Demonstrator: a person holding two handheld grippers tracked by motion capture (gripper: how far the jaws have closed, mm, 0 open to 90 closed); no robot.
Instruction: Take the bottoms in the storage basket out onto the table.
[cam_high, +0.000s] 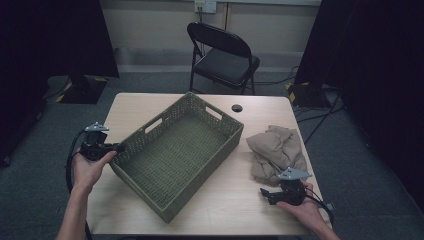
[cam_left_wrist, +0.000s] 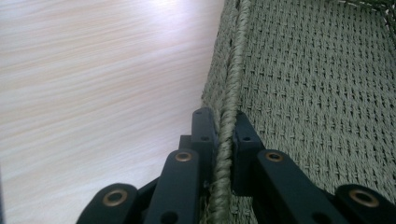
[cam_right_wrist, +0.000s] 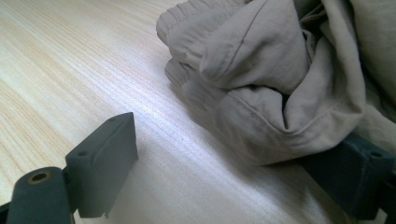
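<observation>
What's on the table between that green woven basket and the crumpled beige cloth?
Nothing: in the high view a bare strip of wooden table separates the basket from the cloth.

light: dim room, soft overhead | glare: pale sheen on table (cam_right_wrist: 154, 116) | blur: near foreground soft

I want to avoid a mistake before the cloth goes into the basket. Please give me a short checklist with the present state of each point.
1. Left hand-held gripper shut on the rim of the green woven basket: ok.
2. Right hand-held gripper open: ok.
3. Crumpled beige cloth between its jaws: ok.
4. Cloth gripped: not ok.
5. Basket inside free: ok.
6. Basket flat on the pale wooden table: cannot tell.
</observation>
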